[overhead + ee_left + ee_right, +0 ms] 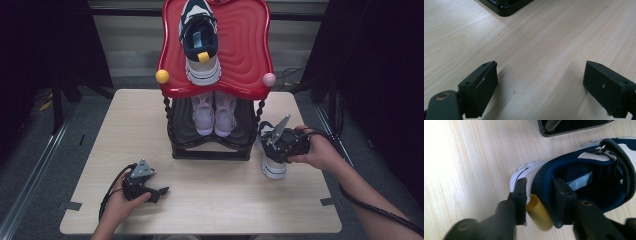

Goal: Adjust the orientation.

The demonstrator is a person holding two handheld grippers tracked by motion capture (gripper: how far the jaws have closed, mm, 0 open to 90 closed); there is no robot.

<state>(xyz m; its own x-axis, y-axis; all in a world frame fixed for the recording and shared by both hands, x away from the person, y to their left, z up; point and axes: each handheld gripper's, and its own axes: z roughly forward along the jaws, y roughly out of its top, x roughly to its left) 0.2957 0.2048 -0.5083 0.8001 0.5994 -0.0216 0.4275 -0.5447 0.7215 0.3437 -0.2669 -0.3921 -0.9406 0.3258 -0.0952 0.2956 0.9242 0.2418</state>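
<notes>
A navy and white sneaker [273, 169] [599, 187] stands on the table [225, 200] to the right of the rack. My right gripper [274, 144] [540, 195] is shut on its heel: one jaw lies outside the heel and the other inside the collar. The yellow pull tab [539, 216] sits between them. Its matching sneaker [201, 40] lies on the red top shelf [245, 50]. My left gripper [161, 191] [540, 82] rests low over the bare table at the front left, open and holding nothing.
A pair of pink shoes [214, 114] fills the black lower shelf of the rack. The rack's black base [504, 7] [574, 126] stands close to both grippers. Yellow [162, 76] and pink [269, 79] balls sit on the red shelf's front corners.
</notes>
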